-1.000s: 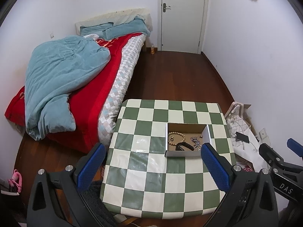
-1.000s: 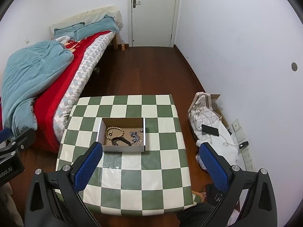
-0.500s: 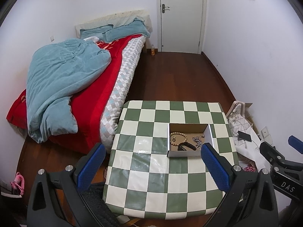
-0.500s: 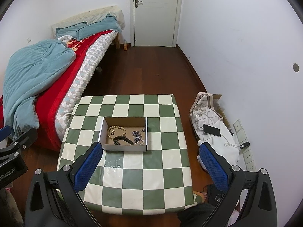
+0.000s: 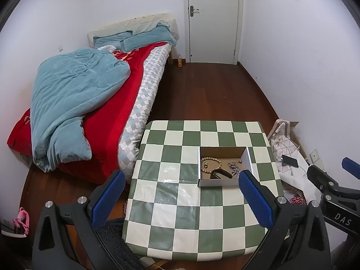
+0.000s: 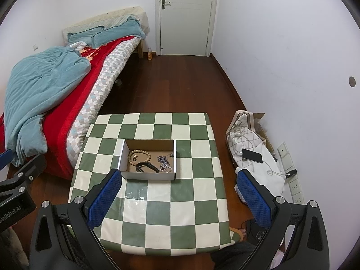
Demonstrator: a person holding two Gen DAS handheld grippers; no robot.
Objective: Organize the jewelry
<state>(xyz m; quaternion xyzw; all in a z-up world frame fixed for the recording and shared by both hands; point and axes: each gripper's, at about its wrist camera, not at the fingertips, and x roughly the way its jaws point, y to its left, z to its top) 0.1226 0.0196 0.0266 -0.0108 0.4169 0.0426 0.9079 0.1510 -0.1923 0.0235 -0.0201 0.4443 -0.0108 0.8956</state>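
A shallow cardboard box (image 5: 221,182) (image 6: 148,176) sits on the green-and-white checkered table (image 5: 180,216) (image 6: 157,220). Inside lie a wooden bead bracelet (image 5: 210,162) (image 6: 139,156), a small ring (image 6: 134,159), a black band (image 5: 221,174) (image 6: 146,167) and a tangled silver chain (image 5: 234,167) (image 6: 165,162). My left gripper (image 5: 181,199) is open and empty, held high above the table's near side. My right gripper (image 6: 178,196) is open and empty, also high above the table. Each shows in the other's view, the right one (image 5: 333,186) and the left one (image 6: 20,180).
A bed with a red cover and blue quilt (image 5: 74,103) stands left of the table. A white bag with a phone (image 6: 252,155) and wall sockets (image 6: 292,180) are on the right. A closed door (image 5: 212,20) is at the far end, across wooden floor.
Both grippers have risen and drawn back a little; the table and box look slightly smaller and farther. The jaws stay open and the box contents have not moved.
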